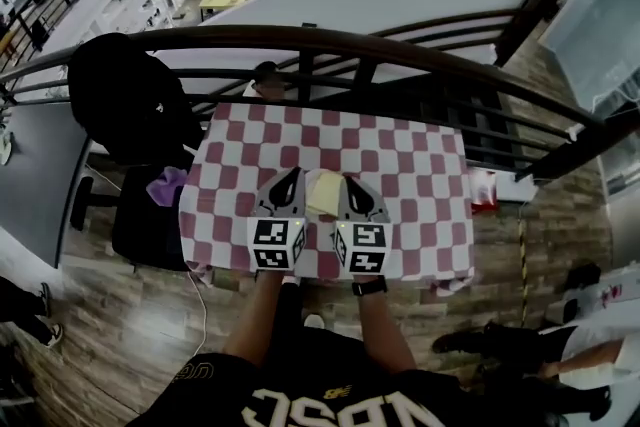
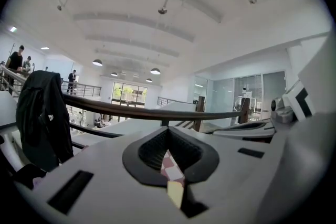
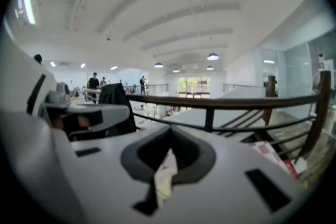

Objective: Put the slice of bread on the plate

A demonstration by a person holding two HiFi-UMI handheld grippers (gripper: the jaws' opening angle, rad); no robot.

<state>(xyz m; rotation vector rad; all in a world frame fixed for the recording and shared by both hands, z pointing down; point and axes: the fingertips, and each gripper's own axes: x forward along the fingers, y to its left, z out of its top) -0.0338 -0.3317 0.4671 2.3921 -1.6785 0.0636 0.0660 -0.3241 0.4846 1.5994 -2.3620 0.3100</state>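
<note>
On the red-and-white checked tablecloth (image 1: 400, 165) lies a pale yellow square, the slice of bread (image 1: 322, 192), flat near the table's front. I cannot make out a plate. Both grippers are held high above the table, close under the head camera, one on each side of the bread as seen from above. My left gripper (image 1: 290, 175) has its jaws together and holds nothing. The right gripper (image 1: 350, 181) is shut and empty too. In the left gripper view, a sliver of cloth and bread (image 2: 175, 192) shows below the left gripper (image 2: 168, 130). The right gripper (image 3: 169, 131) points toward the railing.
A dark curved railing (image 1: 330, 43) runs just behind the table, with a drop to a lower floor beyond it. A black jacket (image 1: 125, 95) hangs over a chair at the left, with a purple cloth (image 1: 167, 183) below it. A red-and-white item (image 1: 483, 190) sits past the table's right edge.
</note>
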